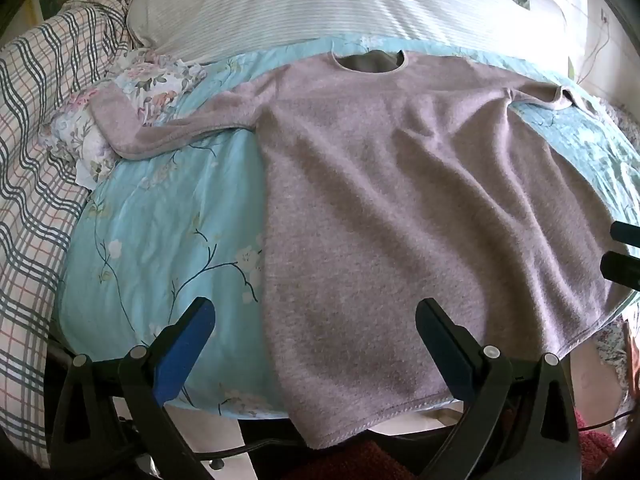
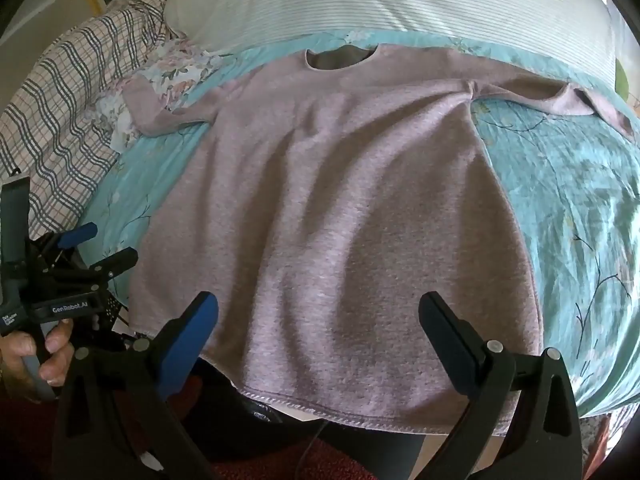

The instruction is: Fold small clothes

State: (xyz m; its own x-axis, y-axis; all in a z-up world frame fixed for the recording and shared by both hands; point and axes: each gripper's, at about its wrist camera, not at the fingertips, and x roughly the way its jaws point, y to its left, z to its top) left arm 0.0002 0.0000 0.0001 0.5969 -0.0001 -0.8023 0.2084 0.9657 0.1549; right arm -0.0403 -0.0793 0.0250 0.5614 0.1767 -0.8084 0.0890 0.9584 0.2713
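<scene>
pink top lies spread flat on the bed, neck at 12 o'clock, hem at 6 over the edge, prob so left gripper & right gripper, fingers released & empty, can take hem corners.

Light: soft daylight, brightest at the top right of both views.
Glare: washes out the white pillow and the far right edge.
Shadows: gentle, in the folds of the sweater.
Distortion: strong fisheye bowing, dark corner vignette.
Focus: fairly sharp centrally, softer at the rims.
</scene>
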